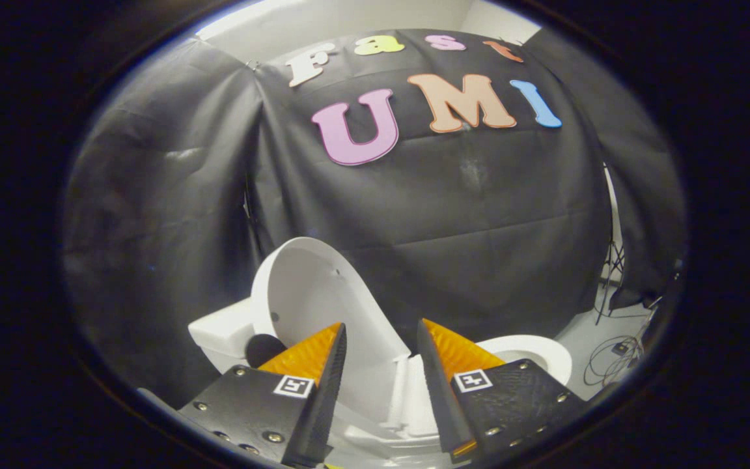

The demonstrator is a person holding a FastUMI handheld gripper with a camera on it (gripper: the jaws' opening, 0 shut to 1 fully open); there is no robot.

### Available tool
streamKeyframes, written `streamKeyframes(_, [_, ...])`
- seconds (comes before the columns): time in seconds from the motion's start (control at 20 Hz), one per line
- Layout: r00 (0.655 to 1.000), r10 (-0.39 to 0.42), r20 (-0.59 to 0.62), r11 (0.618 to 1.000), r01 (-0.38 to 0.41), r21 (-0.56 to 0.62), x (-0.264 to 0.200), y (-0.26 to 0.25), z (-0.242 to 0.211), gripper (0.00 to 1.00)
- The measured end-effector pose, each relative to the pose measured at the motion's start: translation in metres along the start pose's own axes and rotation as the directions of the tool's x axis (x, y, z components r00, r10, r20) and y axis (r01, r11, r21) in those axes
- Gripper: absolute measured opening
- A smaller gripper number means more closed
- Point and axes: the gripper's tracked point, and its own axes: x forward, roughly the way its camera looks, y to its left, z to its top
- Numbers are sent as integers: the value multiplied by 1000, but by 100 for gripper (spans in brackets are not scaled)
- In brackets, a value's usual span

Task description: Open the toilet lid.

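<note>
nearest to me are my two fingers (323,365), spread apart with a clear gap between them and nothing pressed by either one. so the gripper (381,332) is released and holding nothing.

in the gripper view, the lid (313,293) stands raised just beyond the fingers, its pale inner face turned toward me and leaning back toward the tank (219,335) behind it. i judge that it rests there under its own weight, which would explain why i have no need to pinch it. the seat (531,352) lies beyond the right finger, a white ring around the bowl, and it looks down and flat. low between the fingers i see the white hinge area (394,404), too crowded to read in detail. a small dark round thing (264,348) sits by the tank just beside the left finger; i cannot tell what it is.

counting: one lid, one seat, one tank, two fingers. on the floor beyond the seat there is a loose cable (609,358), and a thin stand (609,273) rises against the black cloth wall (466,215).

by my reading the lid is already open, and what remains is to draw back without knocking it forward.
</note>
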Motion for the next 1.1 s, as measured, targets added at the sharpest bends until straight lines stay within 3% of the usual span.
streamKeyframes(0.25, [997,-52,-60,993,45,-112,7,-46,-16,78])
streamKeyframes(0.55, [992,-101,-82,984,87,-155,-1,-98,-24,98])
streamKeyframes(1.1, [982,-171,-81,956,146,-255,-38,-172,-18,99])
